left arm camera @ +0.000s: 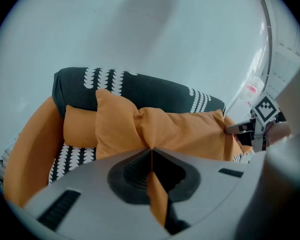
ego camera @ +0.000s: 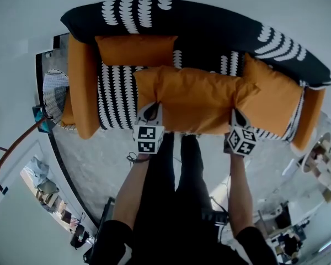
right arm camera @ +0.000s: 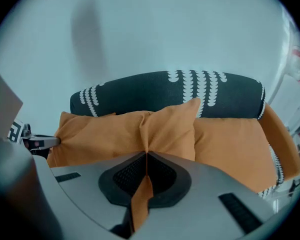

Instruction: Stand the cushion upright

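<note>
A long orange cushion (ego camera: 193,99) is lifted off the seat of a sofa (ego camera: 198,24) with a black-and-white patterned cover. My left gripper (ego camera: 153,110) is shut on its near left corner; orange fabric is pinched between the jaws (left arm camera: 151,151). My right gripper (ego camera: 235,115) is shut on the near right corner, with cloth caught in its jaws too (right arm camera: 146,156). The cushion (left arm camera: 165,129) sags between the two grips and leans toward the backrest. In the right gripper view the cushion (right arm camera: 125,131) stretches left to the other gripper.
A smaller orange cushion (ego camera: 135,49) stands against the backrest at the left, another orange cushion (ego camera: 273,101) lies at the right. Orange armrests (ego camera: 83,87) close both ends. The person's legs (ego camera: 176,170) stand at the sofa's front. Clutter lies on the floor at both lower corners.
</note>
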Demonstrator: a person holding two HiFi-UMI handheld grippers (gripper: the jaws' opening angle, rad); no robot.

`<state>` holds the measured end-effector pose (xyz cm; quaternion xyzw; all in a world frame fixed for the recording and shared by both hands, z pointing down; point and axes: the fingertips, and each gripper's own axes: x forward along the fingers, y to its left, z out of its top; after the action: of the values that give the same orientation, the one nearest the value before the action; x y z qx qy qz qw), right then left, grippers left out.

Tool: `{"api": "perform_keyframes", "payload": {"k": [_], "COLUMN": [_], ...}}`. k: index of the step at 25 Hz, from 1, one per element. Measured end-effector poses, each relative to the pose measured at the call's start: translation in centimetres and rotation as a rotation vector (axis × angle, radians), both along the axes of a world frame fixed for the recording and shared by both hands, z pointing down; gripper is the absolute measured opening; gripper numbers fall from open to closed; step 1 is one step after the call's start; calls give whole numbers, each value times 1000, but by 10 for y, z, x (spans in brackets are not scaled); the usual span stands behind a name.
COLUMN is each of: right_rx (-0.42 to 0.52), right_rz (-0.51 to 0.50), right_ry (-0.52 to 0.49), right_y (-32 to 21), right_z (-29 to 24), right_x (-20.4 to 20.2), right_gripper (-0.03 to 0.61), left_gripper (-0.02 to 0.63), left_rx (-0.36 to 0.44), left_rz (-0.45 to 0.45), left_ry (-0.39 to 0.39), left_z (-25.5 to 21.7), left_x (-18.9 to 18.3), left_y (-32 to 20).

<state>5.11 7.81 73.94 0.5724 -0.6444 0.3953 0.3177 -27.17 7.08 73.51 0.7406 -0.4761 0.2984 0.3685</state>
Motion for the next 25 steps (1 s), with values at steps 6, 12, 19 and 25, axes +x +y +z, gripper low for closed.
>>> {"api": "perform_keyframes", "payload": {"k": [6, 12, 19, 25], "right_rx": [64, 121, 185, 241], "right_rz": [-8, -38, -26, -12], "right_ry": [-17, -18, -21, -16], "right_y": [-33, -76, -121, -148], "right_z": [-21, -38, -55, -69], "right_x": [-24, -50, -65, -76], "right_gripper": [3, 3, 3, 2], "left_gripper": [6, 6, 6, 6], "left_rx": [71, 138, 195, 257], "left_rz": [-50, -79, -89, -113], "left_ry": [-7, -27, -22, -20], "left_z": [-22, -39, -55, -69], "left_x": [-25, -49, -64, -75], "left_y": [-23, -60, -93, -122]}}
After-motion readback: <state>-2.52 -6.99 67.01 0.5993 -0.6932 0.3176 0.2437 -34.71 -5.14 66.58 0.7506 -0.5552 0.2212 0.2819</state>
